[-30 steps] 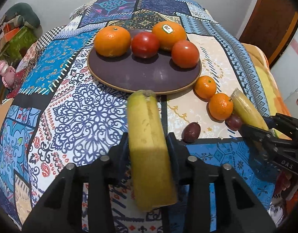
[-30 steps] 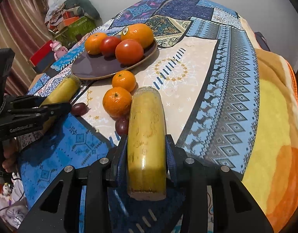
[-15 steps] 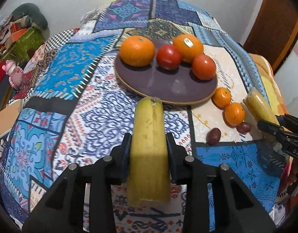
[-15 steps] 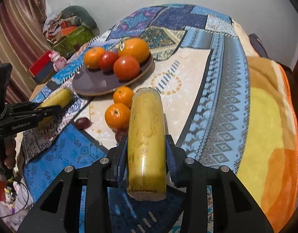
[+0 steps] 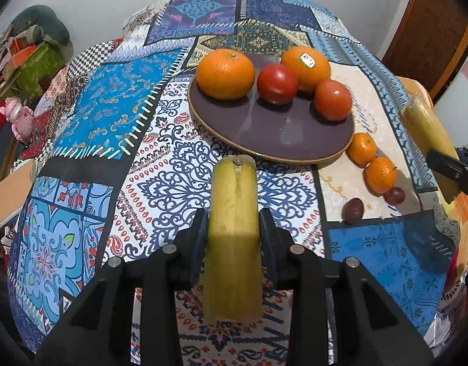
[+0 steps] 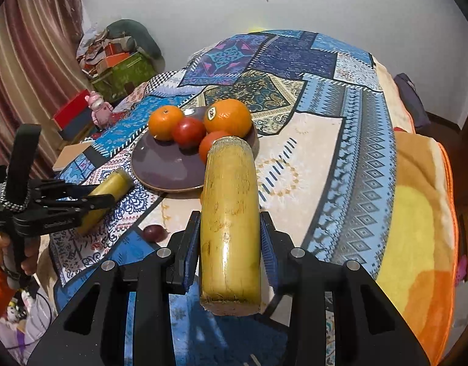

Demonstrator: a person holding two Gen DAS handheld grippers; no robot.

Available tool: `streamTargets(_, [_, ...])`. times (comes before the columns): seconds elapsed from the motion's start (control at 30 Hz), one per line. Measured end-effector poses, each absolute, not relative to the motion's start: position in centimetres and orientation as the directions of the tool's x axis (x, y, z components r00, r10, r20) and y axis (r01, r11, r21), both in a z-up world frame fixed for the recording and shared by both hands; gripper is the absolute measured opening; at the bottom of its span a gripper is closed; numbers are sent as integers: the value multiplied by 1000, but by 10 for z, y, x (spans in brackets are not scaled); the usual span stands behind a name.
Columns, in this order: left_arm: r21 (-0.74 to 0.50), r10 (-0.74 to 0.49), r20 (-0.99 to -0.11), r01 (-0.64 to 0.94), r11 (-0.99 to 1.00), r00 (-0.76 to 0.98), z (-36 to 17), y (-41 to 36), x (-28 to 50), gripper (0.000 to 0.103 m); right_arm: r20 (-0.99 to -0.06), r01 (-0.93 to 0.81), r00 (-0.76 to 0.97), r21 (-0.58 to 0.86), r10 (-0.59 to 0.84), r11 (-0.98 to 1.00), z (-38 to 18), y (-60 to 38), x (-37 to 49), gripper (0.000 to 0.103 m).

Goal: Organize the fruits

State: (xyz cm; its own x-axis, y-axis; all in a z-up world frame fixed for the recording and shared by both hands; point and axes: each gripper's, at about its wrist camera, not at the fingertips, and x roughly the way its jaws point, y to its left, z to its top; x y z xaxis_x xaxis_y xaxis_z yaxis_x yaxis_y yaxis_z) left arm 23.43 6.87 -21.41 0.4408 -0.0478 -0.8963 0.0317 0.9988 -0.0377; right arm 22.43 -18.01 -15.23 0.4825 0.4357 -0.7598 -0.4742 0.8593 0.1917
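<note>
Plate (image 5: 298, 149) sits mid-desk (image 5: 160, 164) with two oranges (image 5: 225, 73) and two tomatoes (image 5: 277, 83) along its far side. Just off its right edge, two mandarins (image 5: 361, 148) in a row, then two small plums (image 5: 352, 210) nearer the camera, all on the cloth.

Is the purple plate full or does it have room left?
Room left. The plate holds two oranges and two tomatoes along its far side; the near half is bare.
</note>
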Motion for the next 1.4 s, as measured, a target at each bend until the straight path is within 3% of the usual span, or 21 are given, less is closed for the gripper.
streamTargets(0.37, [-56,-61,-908,25,998,414,-225,70,248,34,-758,-484,481,190,441,854,-148,-168,232,34])
streamTargets(0.73, [-72,-74,-872,22,997,484,-189,74,242,34,-739,-500,498,184,455,846,-136,-159,243,34])
streamTargets(1.4, [-128,-133,-834,47,991,535,-175,58,317,33,-741,-536,482,173,467,827,-140,-116,286,34])
